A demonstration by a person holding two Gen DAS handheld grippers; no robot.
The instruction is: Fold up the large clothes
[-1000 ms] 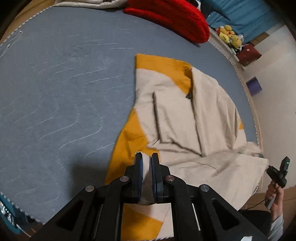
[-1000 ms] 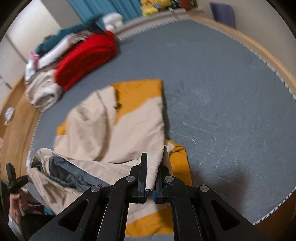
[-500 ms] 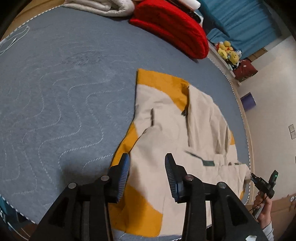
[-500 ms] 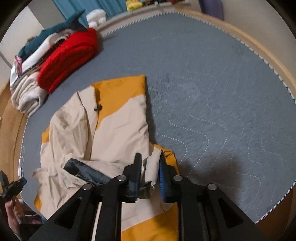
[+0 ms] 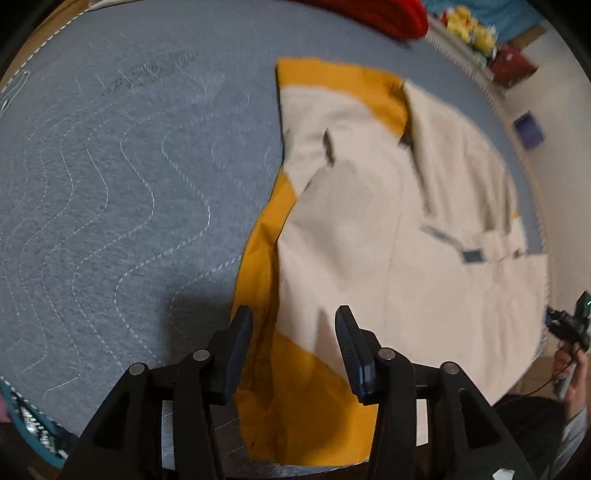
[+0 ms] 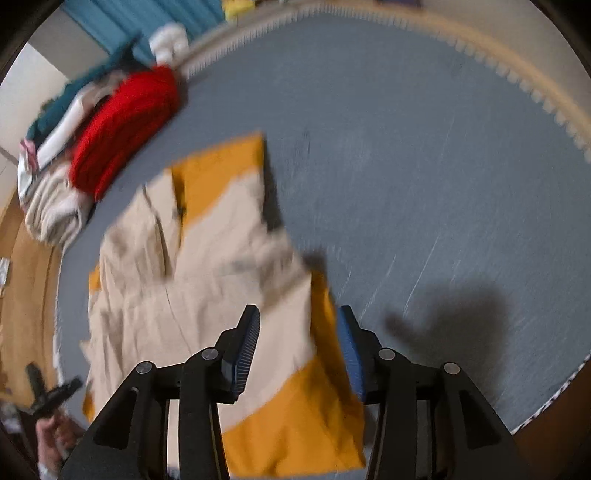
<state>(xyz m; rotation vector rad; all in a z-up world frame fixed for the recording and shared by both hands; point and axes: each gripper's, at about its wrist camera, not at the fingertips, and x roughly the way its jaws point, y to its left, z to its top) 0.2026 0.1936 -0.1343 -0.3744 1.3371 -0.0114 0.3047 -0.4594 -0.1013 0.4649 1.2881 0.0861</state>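
Left gripper (image 5: 293, 341) points down over the near edge of the garment (image 5: 388, 229), its jaws apart after just opening, and nothing is pinched between them; the cloth lies loose below the gap. Right gripper (image 6: 297, 341) is the same: jaws spread, just opened, blue pads clear of the fabric, with the orange hem showing between and under them. Whether either fingertip brushes the cloth I cannot tell through the blur.

The garment itself is a large beige piece with orange panels, lying on the grey quilted mat (image 5: 110, 184). From the left wrist view, an orange strip runs down its left side to a wide orange band at the near edge, right under the gripper. The beige body spreads away to the right, with soft creases, a flap folded over along the middle, and a small dark label near its right side. At the far end sits another orange panel, square-cornered. From the right wrist view, the garment (image 6: 207, 280) lies left of centre, orange at the near hem and at the far end.

At each view's edge a hand (image 5: 570, 363) holds the other black handle.

No containers in sight. Beyond the garment, at the mat's far edge, a red knitted item (image 6: 122, 125) leans against a pile of folded clothes (image 6: 55, 206), white, teal and cream. Yellow soft toys (image 5: 467, 27) sit further back, by a blue curtain (image 6: 110, 18).
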